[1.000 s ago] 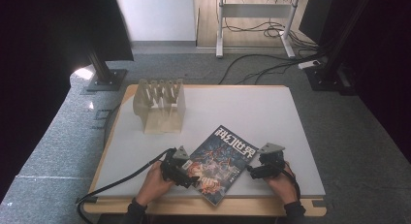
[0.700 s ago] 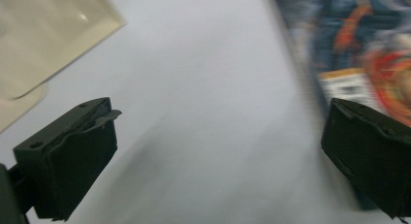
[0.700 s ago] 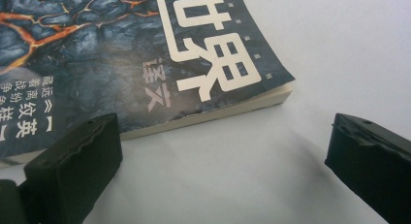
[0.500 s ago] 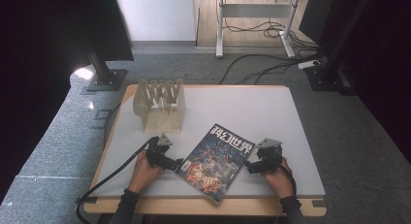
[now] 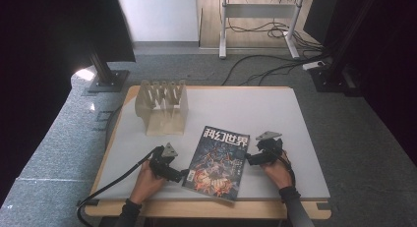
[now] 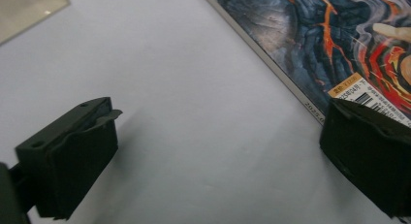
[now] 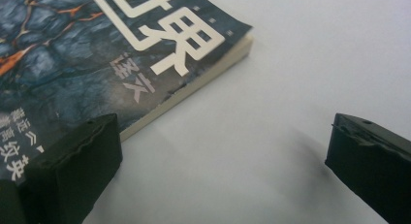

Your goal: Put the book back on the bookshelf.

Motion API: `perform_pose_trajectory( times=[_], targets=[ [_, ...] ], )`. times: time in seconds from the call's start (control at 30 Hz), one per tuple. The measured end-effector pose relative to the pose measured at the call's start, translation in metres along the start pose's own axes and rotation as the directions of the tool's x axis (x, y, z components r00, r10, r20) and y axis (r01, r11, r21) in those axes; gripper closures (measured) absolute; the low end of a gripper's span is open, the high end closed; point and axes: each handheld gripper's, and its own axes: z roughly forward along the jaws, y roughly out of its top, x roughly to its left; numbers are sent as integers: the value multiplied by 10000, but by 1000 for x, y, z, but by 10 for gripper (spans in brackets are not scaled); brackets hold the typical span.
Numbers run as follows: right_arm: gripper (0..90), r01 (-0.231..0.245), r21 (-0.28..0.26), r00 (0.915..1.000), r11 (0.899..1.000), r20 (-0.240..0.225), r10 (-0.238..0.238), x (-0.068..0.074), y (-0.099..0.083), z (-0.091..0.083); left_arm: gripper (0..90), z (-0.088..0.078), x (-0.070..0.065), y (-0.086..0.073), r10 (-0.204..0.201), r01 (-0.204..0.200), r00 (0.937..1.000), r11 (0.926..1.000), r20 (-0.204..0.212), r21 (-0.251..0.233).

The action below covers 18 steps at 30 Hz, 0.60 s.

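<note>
A magazine [image 5: 219,160] with a dark blue and orange cover and white title characters lies flat near the table's front edge. My left gripper [image 5: 180,174] is at its lower left edge, open. In the left gripper view [image 6: 218,156] one jaw hangs over the magazine's [image 6: 334,35] barcode corner and the other over bare table. My right gripper [image 5: 249,160] is open at the magazine's right edge. In the right gripper view [image 7: 218,166] one jaw covers the magazine's [image 7: 97,54] edge near the title, the other is over bare table. Neither holds anything.
A wooden slotted rack [image 5: 163,107] stands on the white table [image 5: 246,109] at the back left. Black cables trail from the left gripper over the table's front left edge. Beyond the table are grey carpet and a stand's legs.
My left gripper drew back to the left from the magazine, then came back toward its lower left edge. The right gripper barely shifted. The magazine stayed put.
</note>
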Motion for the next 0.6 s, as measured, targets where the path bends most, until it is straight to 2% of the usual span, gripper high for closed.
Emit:
perform_pose_trajectory(
  times=[0.07,0.2,0.23,0.37,0.6],
  targets=[
    [0,-151,31,9999,9999,-42,152,-3,3,4,0,1,-3,-1,-19,21,9997,10000,232,-60],
    [0,-340,89,9994,9994,27,340,-5,10,10,0,1,-11,-1,194,-191,9988,9998,445,-73],
    [0,-406,67,9991,9992,112,405,-6,14,14,0,2,-15,0,352,-348,9977,9994,578,-73],
    [0,-538,137,9984,9985,184,536,-8,22,21,0,3,-20,2,499,-496,9962,9987,718,-65],
    [0,-466,199,9984,9987,342,459,-9,38,35,0,7,-32,6,821,-811,9918,9966,976,-137]
  ],
)
